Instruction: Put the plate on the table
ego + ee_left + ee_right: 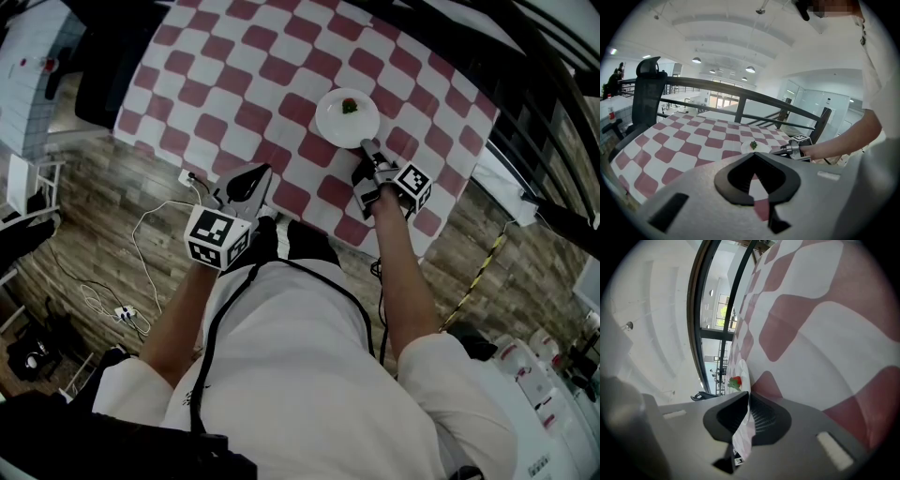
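Observation:
A small white plate [336, 124] with a red and green bit of food [350, 106] lies on the red-and-white checked table [281, 75], right of centre. My right gripper [367, 148] is shut on its near rim. In the right gripper view the plate [741, 372] runs edge-on between the jaws [748, 397], and the food [735, 382] sits just beyond them. My left gripper [253, 178] hovers at the table's near edge, shut with nothing in it [753, 155]. From there the plate [761, 148] and the right gripper [787, 149] lie ahead.
A black office chair [103, 66] stands at the table's left end. White cables and a power strip [141, 244] lie on the wooden floor. A dark railing [740, 93] runs behind the table. White equipment [544, 384] stands at the lower right.

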{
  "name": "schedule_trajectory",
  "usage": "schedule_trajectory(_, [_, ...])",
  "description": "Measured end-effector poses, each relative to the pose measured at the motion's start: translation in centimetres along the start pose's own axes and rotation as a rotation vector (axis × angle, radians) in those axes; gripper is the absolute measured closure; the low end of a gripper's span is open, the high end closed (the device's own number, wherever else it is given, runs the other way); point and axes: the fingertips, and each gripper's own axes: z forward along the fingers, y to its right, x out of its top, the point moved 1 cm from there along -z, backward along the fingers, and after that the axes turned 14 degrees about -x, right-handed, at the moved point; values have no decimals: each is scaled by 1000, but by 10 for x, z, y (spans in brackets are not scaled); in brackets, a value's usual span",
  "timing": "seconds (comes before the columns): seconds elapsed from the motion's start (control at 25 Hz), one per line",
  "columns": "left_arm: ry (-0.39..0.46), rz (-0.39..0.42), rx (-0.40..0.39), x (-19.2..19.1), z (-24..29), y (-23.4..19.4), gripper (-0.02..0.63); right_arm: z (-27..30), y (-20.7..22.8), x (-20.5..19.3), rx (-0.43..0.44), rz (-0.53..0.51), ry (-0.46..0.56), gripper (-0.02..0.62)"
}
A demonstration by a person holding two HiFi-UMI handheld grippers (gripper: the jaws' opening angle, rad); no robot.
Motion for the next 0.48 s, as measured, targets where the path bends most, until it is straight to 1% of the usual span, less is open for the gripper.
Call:
schedule_trajectory(0.24, [5, 6, -10, 2, -1, 1, 598, 2, 6, 3, -106, -34, 34, 565])
schedule_trajectory(0.48, [7, 14, -23, 3, -5, 2, 598, 3, 6, 3, -160, -54, 74, 563])
